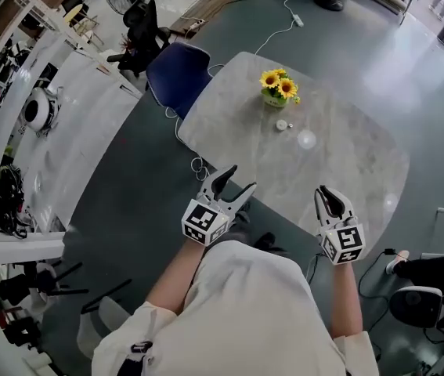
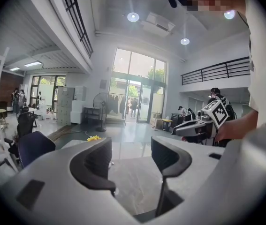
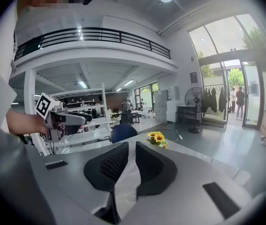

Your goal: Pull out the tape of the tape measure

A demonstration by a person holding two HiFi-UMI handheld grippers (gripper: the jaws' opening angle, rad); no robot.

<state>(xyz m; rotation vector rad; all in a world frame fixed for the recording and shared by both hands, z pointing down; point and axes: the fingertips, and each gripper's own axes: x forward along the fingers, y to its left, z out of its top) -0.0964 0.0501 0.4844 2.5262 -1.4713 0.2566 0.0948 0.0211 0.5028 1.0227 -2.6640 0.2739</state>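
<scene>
Two small white round objects lie on the marble table [image 1: 355, 171]: a larger disc [image 1: 306, 139] and a smaller piece [image 1: 282, 124]. I cannot tell whether either is the tape measure. My left gripper [image 1: 240, 178] hovers at the table's near edge, open and empty; in the left gripper view its jaws [image 2: 132, 150] stand wide apart. My right gripper [image 1: 327, 195] is held over the near edge further right. In the right gripper view [image 3: 131, 149] its jaws stand a narrow gap apart with nothing between them. Both grippers are well short of the white objects.
A pot of yellow sunflowers [image 1: 279, 86] stands at the table's far side, just beyond the white objects. A blue chair [image 1: 176, 69] is tucked at the far left corner. A white cable [image 1: 198, 165] hangs off the left edge. Long white benches [image 1: 73, 131] run along the left.
</scene>
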